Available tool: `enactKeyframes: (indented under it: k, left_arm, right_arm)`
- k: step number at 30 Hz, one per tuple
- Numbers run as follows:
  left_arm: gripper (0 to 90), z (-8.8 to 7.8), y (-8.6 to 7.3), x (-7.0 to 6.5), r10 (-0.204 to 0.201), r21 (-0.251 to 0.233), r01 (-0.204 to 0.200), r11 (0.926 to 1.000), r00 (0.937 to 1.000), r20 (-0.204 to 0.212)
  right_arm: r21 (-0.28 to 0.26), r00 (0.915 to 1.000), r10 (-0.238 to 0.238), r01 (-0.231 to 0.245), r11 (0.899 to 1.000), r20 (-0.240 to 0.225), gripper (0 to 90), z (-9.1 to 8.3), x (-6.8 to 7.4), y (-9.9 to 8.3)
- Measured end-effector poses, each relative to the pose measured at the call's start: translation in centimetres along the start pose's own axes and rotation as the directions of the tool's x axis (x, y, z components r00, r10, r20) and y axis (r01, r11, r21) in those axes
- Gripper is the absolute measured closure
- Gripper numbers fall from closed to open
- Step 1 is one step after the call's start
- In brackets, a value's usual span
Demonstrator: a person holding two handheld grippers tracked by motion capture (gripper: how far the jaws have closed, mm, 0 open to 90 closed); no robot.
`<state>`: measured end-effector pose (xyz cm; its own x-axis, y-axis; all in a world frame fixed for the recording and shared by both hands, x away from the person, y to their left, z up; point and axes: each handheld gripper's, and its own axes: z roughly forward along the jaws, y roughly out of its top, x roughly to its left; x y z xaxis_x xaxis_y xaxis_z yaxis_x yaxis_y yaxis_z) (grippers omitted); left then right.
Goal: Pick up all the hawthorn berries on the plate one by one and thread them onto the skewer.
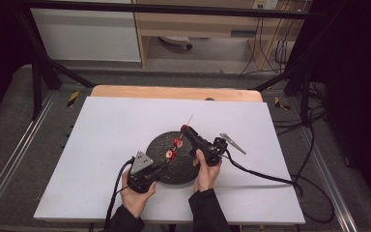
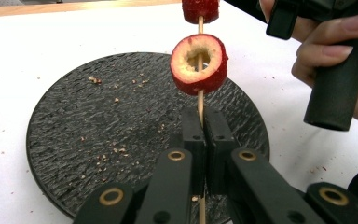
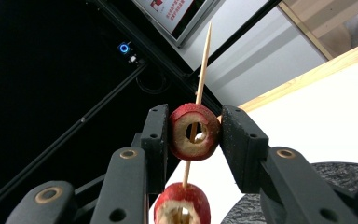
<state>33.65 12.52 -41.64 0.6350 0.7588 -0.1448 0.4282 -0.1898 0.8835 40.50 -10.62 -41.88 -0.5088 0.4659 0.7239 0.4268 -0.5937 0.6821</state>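
Left claw (image 2: 200, 135) pinches skewer (image 2: 200, 100) — right claw (image 3: 196, 135) clamps fruit ring (image 3: 194, 132).

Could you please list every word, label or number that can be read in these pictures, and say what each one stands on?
No text can be read.
White sign with red characters, behind the thin wooden skewer in the right gripper view: too blurred and cropped to read.
Round black textured plate, red hollow fruit rings, white table sheet: no lettering.
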Motion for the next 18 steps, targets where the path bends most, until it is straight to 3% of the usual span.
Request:
enactKeyframes:
  k: [15, 18]
  left_arm:
    - [88.0, 0.25, 0.03, 0.37, -0.001, 0.009, 0.001, 1.0, 0.9997, 0.024]
    - [88.1, 0.08, 0.09, 0.56, -0.004, 0.003, 0.004, 1.0, 0.9996, 0.026]
  right_arm:
    - [0.043, 0.999, -0.044, 0.043, 0.998, 0.012, 62.7, -0.24, 0.2, 0.26]
    - [0.069, 0.9978, -0.066, 0.065, 0.996, 0.012, 58.1, -0.34, 0.28, 0.63]
